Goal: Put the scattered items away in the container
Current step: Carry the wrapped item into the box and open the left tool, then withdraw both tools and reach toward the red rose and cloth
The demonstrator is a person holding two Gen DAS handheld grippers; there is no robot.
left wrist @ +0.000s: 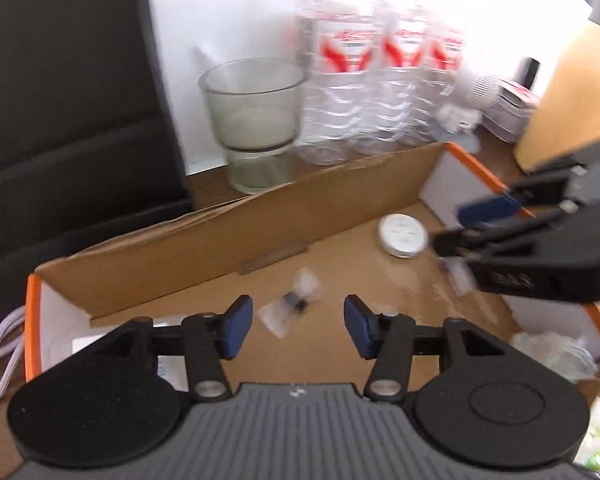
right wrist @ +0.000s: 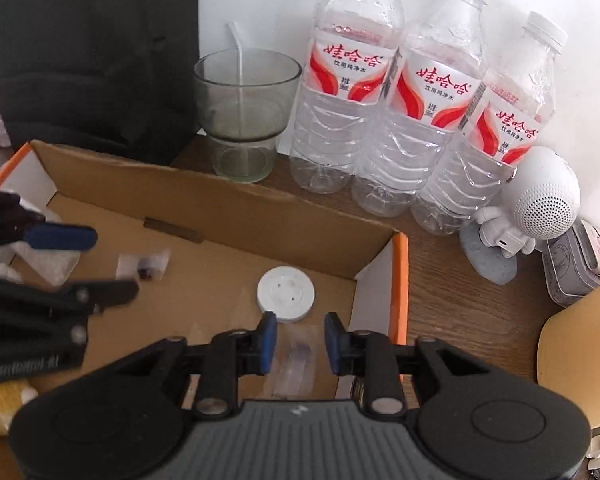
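An open cardboard box [left wrist: 260, 232] with orange edges lies below both grippers, its wall [right wrist: 220, 208] also in the right wrist view. My left gripper [left wrist: 299, 326] is open over the box floor; a small clear packet [left wrist: 290, 304] with a dark part lies just beyond its blue pads, untouched. My right gripper [right wrist: 301, 342] is open too, and another clear packet [right wrist: 296, 364] lies on the floor under the gap. A white round disc [right wrist: 286, 294] rests near the box's right corner. Each gripper shows in the other's view: the right gripper [left wrist: 450, 228], the left gripper [right wrist: 100, 264].
Behind the box stand a grey glass cup [right wrist: 246, 112] with a straw and three clear water bottles [right wrist: 412, 120]. A white robot-shaped speaker [right wrist: 540, 200] sits to the right, a black bag [right wrist: 80, 60] to the left. White cables [left wrist: 0, 352] lie outside the box's left end.
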